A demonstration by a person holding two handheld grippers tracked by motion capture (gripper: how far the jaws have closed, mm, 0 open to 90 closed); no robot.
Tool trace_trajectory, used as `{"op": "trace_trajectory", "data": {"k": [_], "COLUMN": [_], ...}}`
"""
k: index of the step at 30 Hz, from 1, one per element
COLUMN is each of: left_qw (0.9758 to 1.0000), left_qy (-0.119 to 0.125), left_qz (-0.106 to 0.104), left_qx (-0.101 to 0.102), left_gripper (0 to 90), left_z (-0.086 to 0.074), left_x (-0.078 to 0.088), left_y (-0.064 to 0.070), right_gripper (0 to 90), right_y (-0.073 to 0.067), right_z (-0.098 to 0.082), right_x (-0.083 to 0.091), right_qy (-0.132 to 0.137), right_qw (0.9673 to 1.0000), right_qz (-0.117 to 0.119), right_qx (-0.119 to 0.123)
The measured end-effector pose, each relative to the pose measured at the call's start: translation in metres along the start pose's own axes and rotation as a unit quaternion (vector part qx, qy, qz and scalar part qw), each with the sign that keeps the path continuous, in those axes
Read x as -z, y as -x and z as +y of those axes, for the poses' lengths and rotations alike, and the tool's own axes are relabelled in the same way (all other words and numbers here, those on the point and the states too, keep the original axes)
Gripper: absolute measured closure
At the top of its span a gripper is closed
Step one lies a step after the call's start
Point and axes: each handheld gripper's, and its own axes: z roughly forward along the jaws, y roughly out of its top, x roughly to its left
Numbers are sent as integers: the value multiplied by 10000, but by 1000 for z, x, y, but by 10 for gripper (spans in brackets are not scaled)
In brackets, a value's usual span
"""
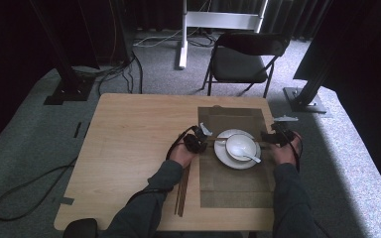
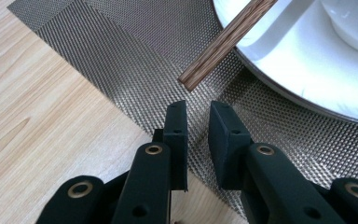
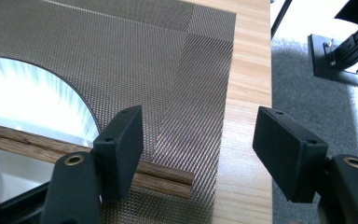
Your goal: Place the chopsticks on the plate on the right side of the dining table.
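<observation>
High view. The chopsticks point(image 1: 218, 140) lie flat across the far part of the plate point(image 1: 223, 157), with their long axis running left to right, parallel to the near edge of the table point(image 1: 134, 144). One end points at the left gripper point(image 1: 202, 136) and the other at the right gripper point(image 1: 273, 136). The plate carries a bowl point(image 1: 240, 145) and a spoon point(image 1: 252, 157), and it stands on a mat point(image 1: 233, 188) that covers the right half of the table. A second pair of chopsticks point(image 1: 182, 191) lies on bare wood along the mat's left edge, pointing towards the near edge. Grey carpet point(image 1: 25, 144) surrounds the table, and a folding chair point(image 1: 240, 62) stands beyond its far edge.

Left gripper view. The chopsticks point(image 2: 223, 42) slant from the plate point(image 2: 298, 70) out over the mat point(image 2: 121, 60). Their cut end points at the left gripper point(image 2: 198, 109) and stops just short of it. The jaws stand a narrow gap apart with nothing between them. Bare table point(image 2: 37, 130) shows beside the mat's edge.

Right gripper view. The chopsticks point(image 3: 28, 142) run from the plate point(image 3: 28, 98) past one jaw, and their end rests on the mat point(image 3: 144, 46) near the mat's edge. The right gripper point(image 3: 198, 130) has its jaws wide apart and clamps nothing. Beyond the table point(image 3: 247, 93) edge lies carpet point(image 3: 307, 93).
</observation>
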Motion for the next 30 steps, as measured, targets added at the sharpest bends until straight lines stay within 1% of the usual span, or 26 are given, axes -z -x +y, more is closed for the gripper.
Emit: {"op": "trace_trajectory", "data": {"k": [6,12,14,17,23,27,30], "left_qw": [10000,9999,9999,9999,9998,9998,9997], "left_qy": [20,64,72,96,127,139,143], "left_qz": [40,75,89,90,105,100,108], "left_qx": [24,31,49,75,98,144,148], "left_gripper": [769,762,761,758,756,754,752], "left_z": [-5,-10,-12,-16,-20,-23,-25], "left_x": [5,14,16,19,24,25,26], "left_y": [-4,-6,-8,-10,-13,-14,-14], "right_gripper": [327,327,327,327,326,326,320], "right_y": [3,4,3,2,0,-4,-9], "right_z": [0,-9,-14,-27,-51,-64,-75], "right_x": [15,29,35,44,62,74,81], "right_qy": [182,296,341,494,623,698,679], "right_qw": [9998,9996,9994,9987,9979,9973,9973], "right_qz": [29,31,48,103,170,232,286], "right_qx": [22,19,39,-61,-108,-69,-3]}}
